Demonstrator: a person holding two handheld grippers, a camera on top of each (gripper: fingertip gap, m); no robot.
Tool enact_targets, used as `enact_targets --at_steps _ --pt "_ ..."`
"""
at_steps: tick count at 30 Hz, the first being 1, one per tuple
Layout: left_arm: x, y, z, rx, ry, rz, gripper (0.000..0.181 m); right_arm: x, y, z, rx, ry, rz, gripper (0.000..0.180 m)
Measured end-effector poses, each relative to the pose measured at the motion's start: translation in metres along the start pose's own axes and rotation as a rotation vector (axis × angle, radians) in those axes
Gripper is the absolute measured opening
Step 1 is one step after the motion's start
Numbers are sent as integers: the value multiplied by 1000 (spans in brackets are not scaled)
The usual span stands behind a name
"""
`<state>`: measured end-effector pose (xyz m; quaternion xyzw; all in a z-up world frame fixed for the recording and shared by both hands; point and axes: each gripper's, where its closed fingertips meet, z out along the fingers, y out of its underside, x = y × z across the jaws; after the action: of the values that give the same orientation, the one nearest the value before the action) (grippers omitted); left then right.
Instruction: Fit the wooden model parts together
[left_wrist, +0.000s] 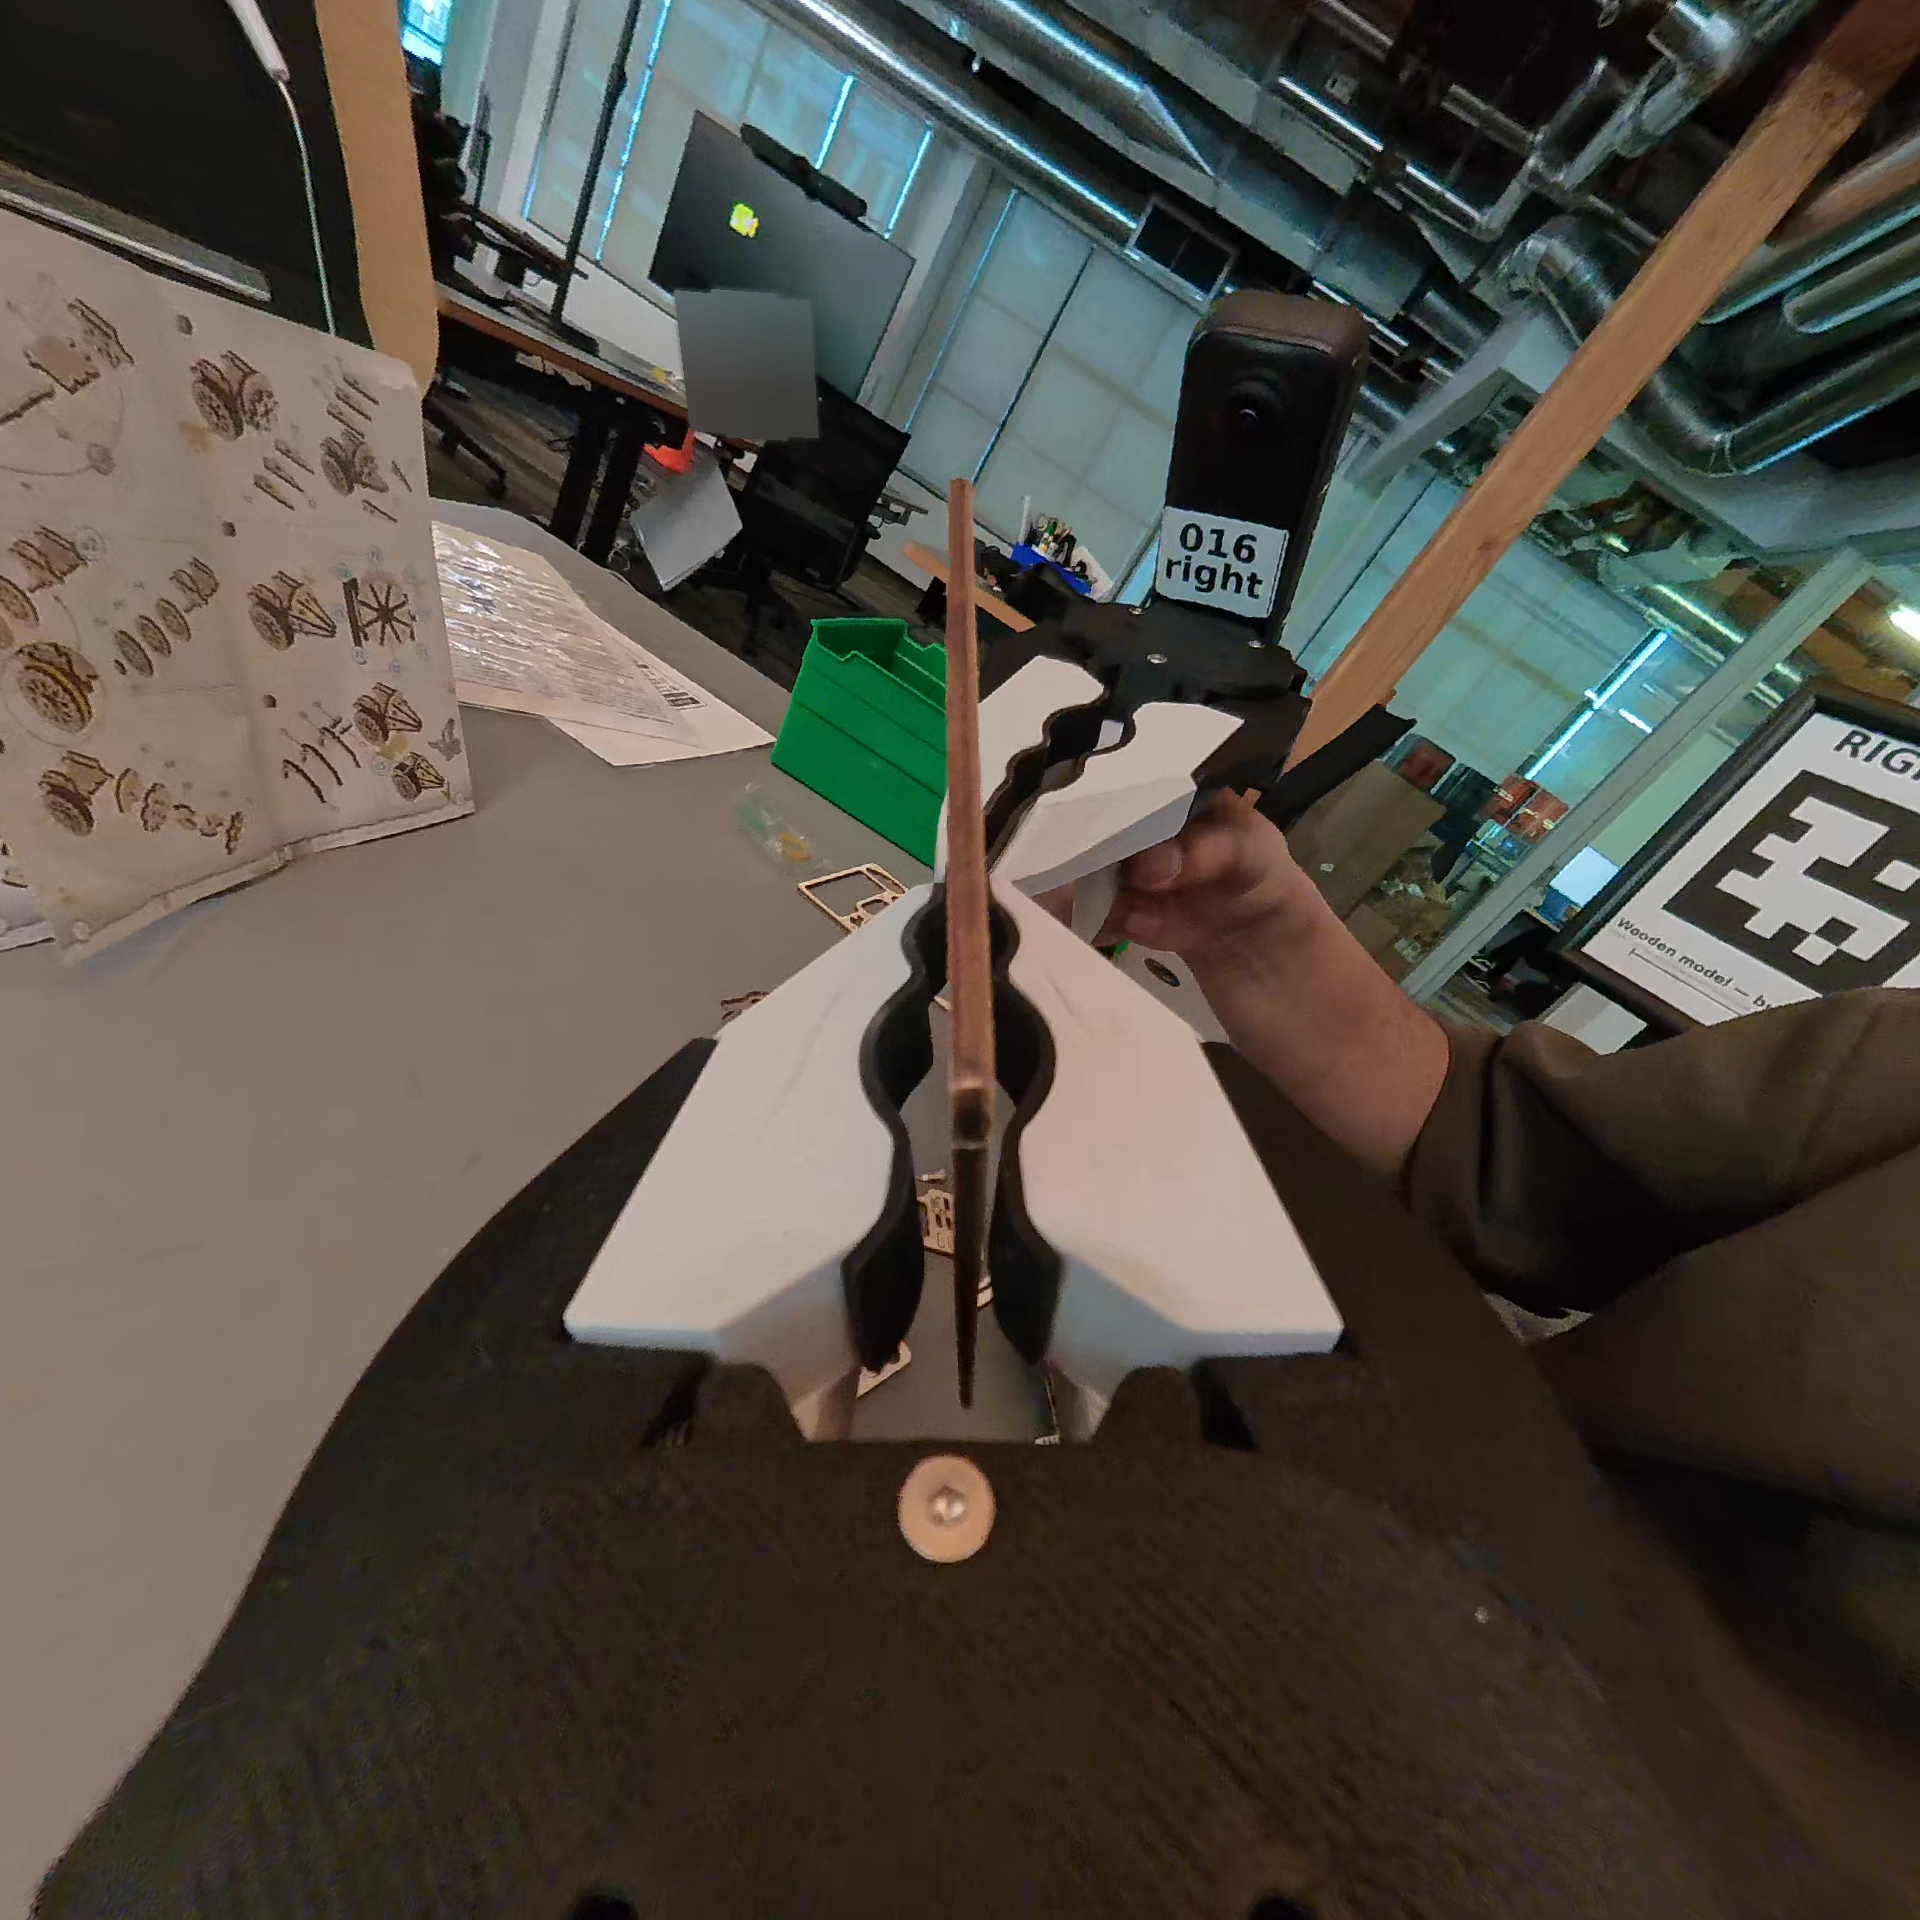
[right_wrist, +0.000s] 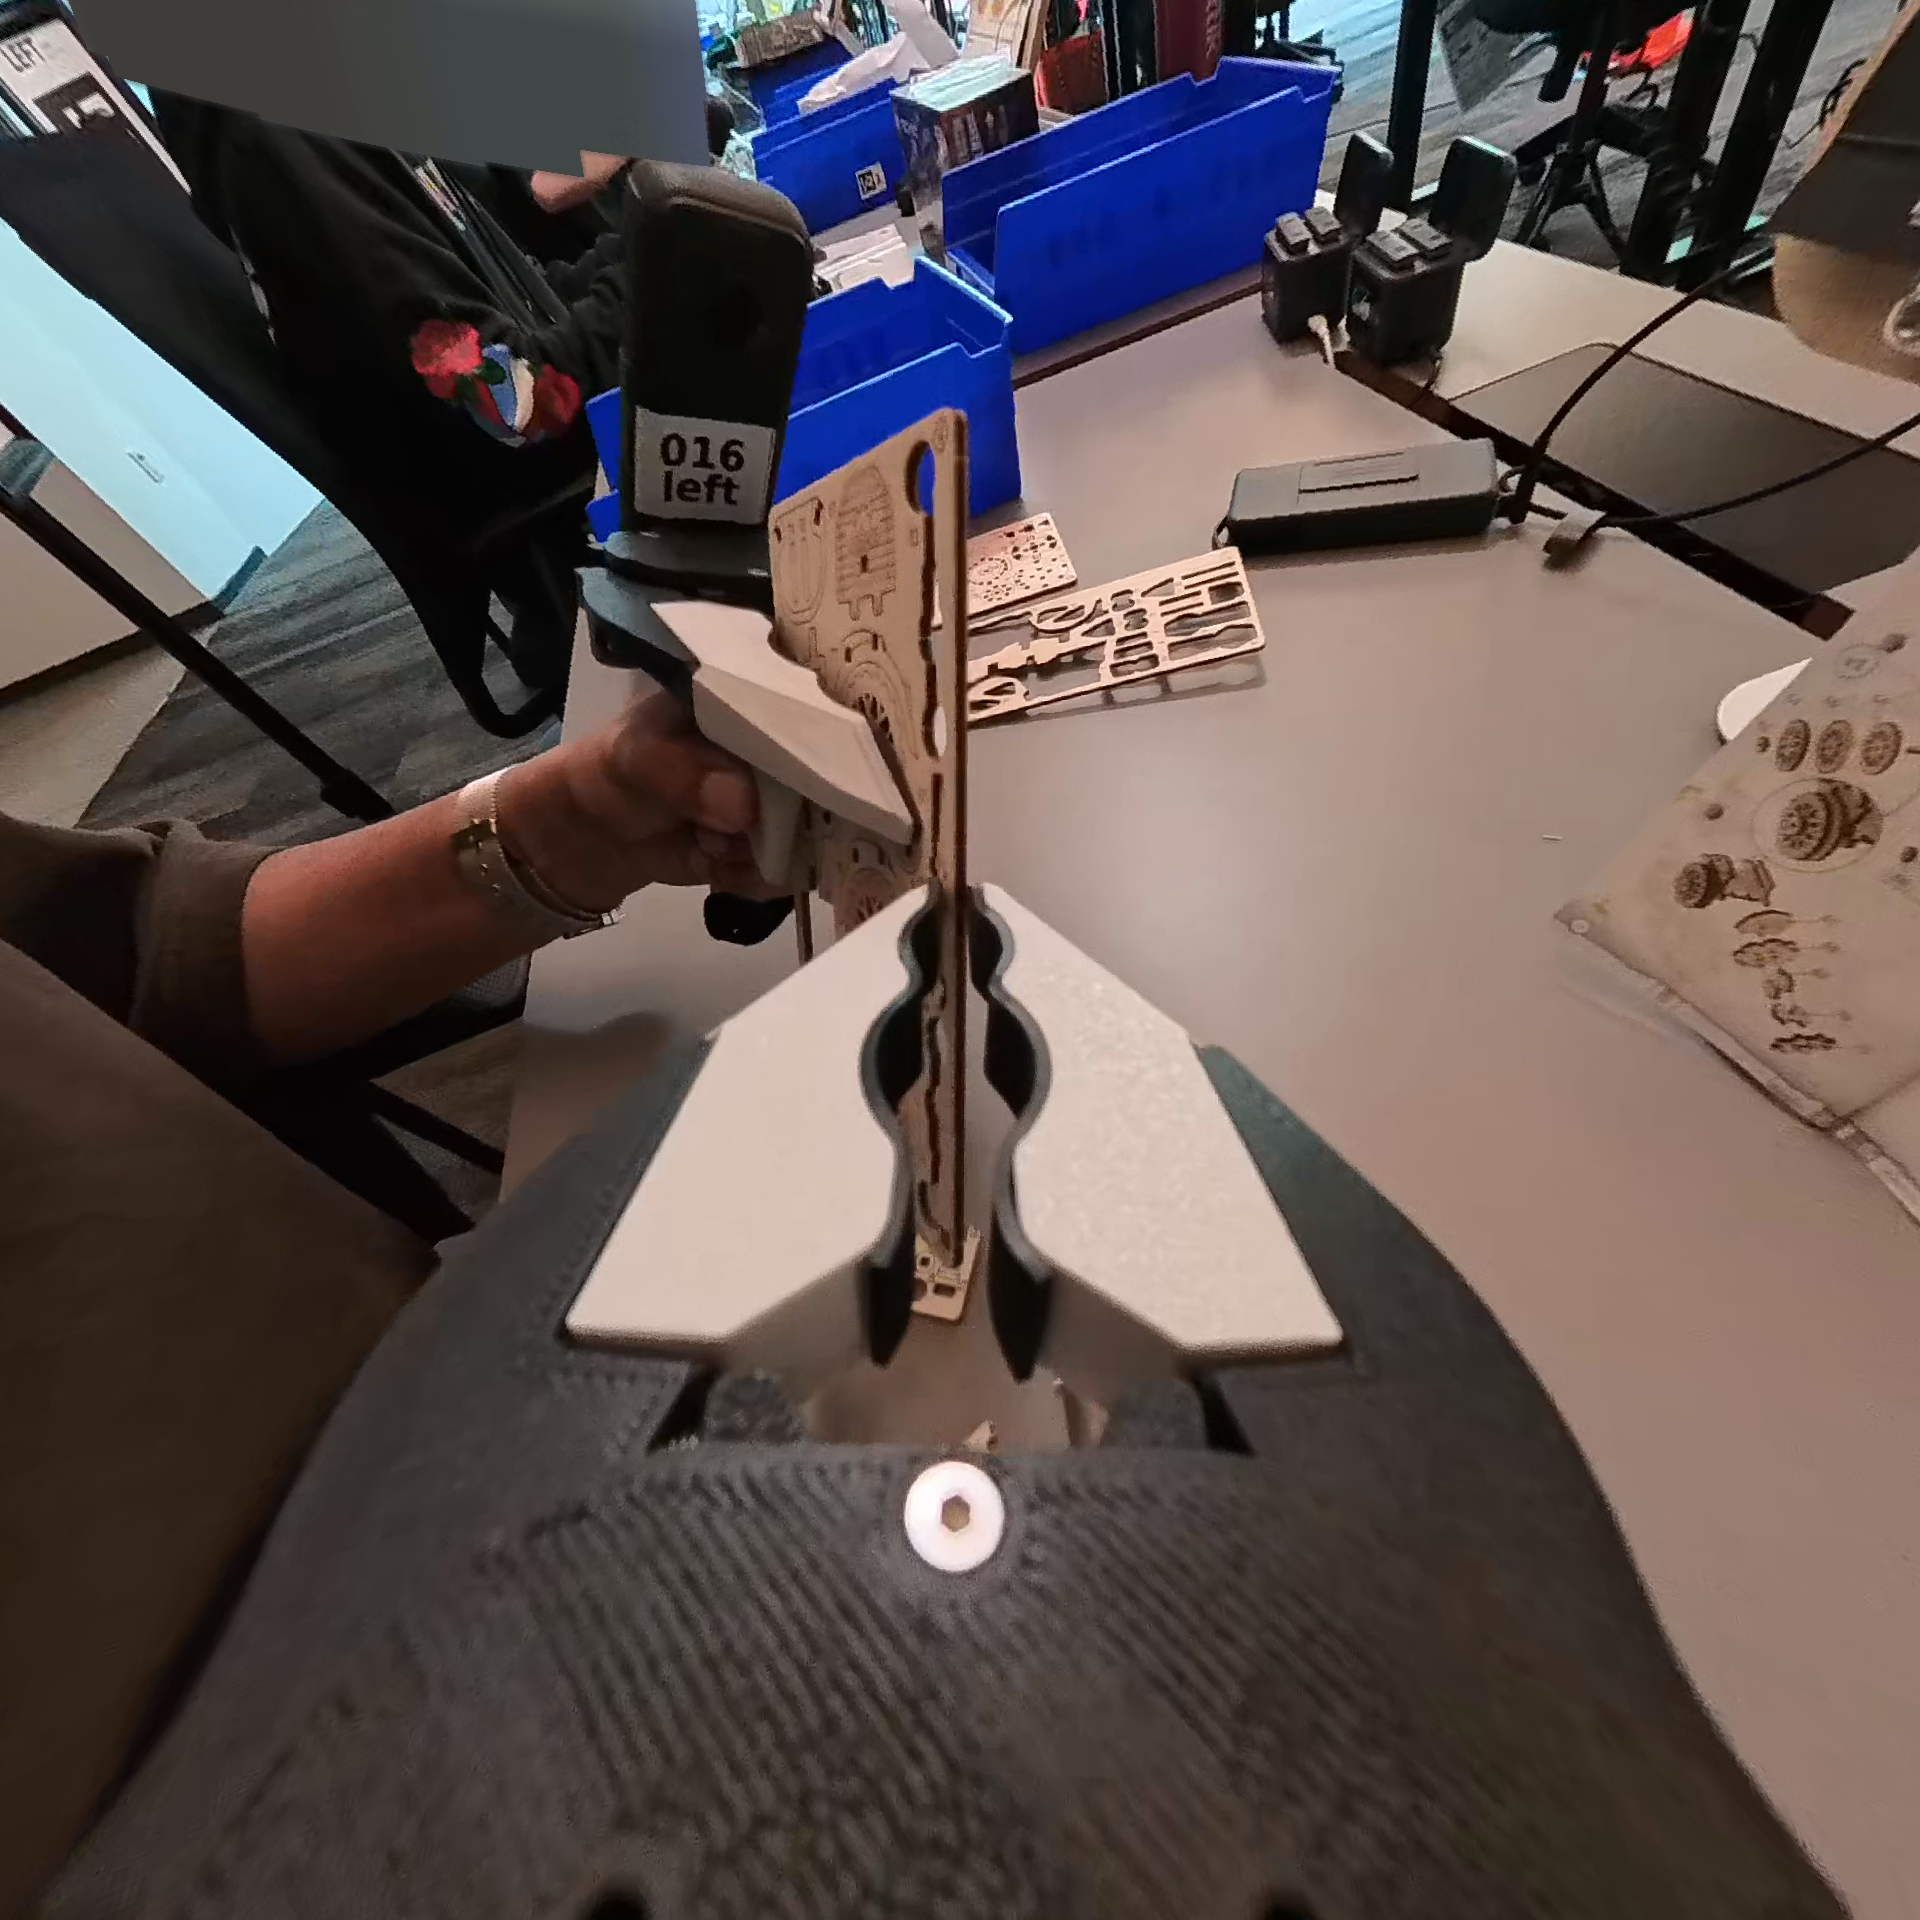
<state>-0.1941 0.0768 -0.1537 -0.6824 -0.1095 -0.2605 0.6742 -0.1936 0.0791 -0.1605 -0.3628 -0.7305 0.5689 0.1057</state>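
A thin laser-cut wooden parts sheet (left_wrist: 964, 748) stands upright above the grey table (left_wrist: 312, 1091), seen edge-on. My left gripper (left_wrist: 961, 935) is shut on its near edge. My right gripper (left_wrist: 1039, 800) clamps the same sheet from the far side. In the right wrist view the sheet (right_wrist: 940, 644) rises between my right gripper's (right_wrist: 951, 920) shut fingers. The left gripper (right_wrist: 862, 769) grips its cut-out face from the left. A small loose wooden piece (right_wrist: 940, 1273) shows low between the right fingers.
A printed assembly guide (left_wrist: 208, 623) leans at the left, with papers (left_wrist: 582, 644) and a green bin (left_wrist: 862, 717) behind. Two more wooden sheets (right_wrist: 1122, 644) lie on the table, near blue bins (right_wrist: 904, 384), a black box (right_wrist: 1361, 509) and chargers (right_wrist: 1392, 281). A person (right_wrist: 416, 343) sits at the back left. Less than 4 cm separates the two grippers' tips.
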Motion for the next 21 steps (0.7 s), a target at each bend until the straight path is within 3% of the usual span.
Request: enact_targets --at_steps 16,17,19,21 --pt "2 -5 2 53 23 -30 1 -1 7 -2 -29 -58 62 3" --pt "2 -10 1 97 25 -47 4 0 3 -4 0 -61 74 3" --pt "-2 -15 1 146 14 -81 29 2 -6 -7 64 -75 110 2" --pt "-4 -10 3 121 16 -93 35 4 -12 -11 118 -86 145 2"
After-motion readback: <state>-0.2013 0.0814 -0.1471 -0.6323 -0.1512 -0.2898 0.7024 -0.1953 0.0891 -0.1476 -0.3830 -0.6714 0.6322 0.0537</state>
